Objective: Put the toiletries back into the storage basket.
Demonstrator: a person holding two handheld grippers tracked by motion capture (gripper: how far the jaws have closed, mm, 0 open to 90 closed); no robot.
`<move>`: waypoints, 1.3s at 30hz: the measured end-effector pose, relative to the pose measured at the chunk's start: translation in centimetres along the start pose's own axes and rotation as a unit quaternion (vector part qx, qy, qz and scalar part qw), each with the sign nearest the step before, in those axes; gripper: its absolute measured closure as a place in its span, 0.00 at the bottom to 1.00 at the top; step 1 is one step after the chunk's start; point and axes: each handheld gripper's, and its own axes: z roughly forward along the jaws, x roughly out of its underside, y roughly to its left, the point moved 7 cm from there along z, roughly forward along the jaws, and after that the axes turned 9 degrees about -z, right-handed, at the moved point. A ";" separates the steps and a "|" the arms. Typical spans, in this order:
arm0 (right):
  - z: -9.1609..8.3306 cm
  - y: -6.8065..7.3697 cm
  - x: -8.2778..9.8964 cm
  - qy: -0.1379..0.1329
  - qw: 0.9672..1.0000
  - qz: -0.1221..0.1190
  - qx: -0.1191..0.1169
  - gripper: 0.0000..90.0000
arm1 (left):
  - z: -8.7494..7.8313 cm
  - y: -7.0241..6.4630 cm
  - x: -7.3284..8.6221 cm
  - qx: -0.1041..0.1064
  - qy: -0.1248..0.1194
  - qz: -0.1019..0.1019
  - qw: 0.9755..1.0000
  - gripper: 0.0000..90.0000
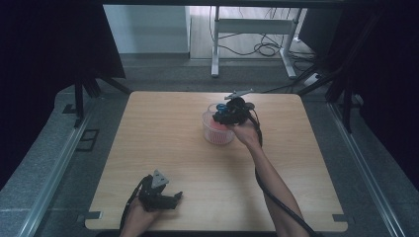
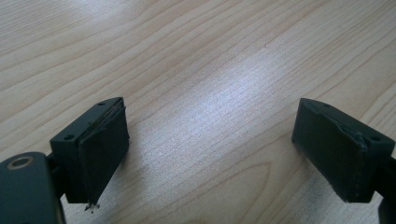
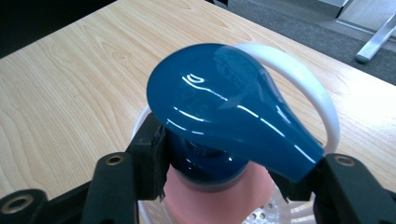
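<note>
Black jaws of the right gripper are clenched on a glossy blue object with a rounded, bulb-like body tapering to one side; a pink part sits directly beneath it. Just behind and below the jaws curves the rim of a white perforated basket, so the held object hangs over the basket's opening. In the high view the right gripper is above this basket, at the far middle of the wooden table.

The left gripper is released, its jaws spread wide with nothing between them but bare tabletop; in the high view the left gripper rests low by the near edge, well apart from the basket.

Risks, as judged: the blue surface is smooth and curved, so the pads may slip and the object twist or drop; pressing or pulling sideways could tip or slide the light basket, since nothing steadies it.

Faint raised lettering seems to show on the blue surface, but it cannot be read. No other label or brand is legible.
</note>
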 end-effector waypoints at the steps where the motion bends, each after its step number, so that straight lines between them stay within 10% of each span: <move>1: 0.0 0.0 0.0 0.000 1.000 -0.003 0.001 0.48 | 0.0 0.0 0.0 0.000 0.000 0.000 1.000 0.12; 39: -3.0 -0.3 0.0 -0.027 0.999 -0.016 0.015 0.22 | 0.0 0.0 0.0 0.000 -0.001 0.002 1.000 0.12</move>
